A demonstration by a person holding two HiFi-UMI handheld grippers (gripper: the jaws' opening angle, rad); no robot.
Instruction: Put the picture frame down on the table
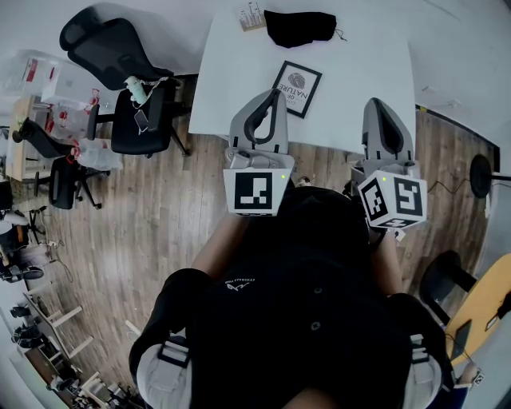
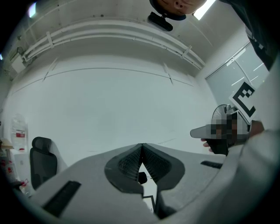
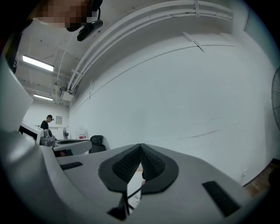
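Picture frame (image 1: 298, 88) lies on white table (image 1: 231, 96), black cloth (image 1: 300, 26) beyond.

The picture frame (image 1: 297, 88) lies flat on the table (image 1: 359, 80), in its near left part. From the frame, a bundle of cloth (image 1: 300, 28) lies at 12 o'clock by the far edge, and a small box (image 1: 251, 16) at 11 o'clock on the far left corner. An office chair (image 1: 132, 96) stands on the floor at 9 o'clock, just beside the table. The left gripper (image 1: 277, 96) is at 7 o'clock of the frame, the right gripper (image 1: 375, 105) at 4 o'clock, over the near edge
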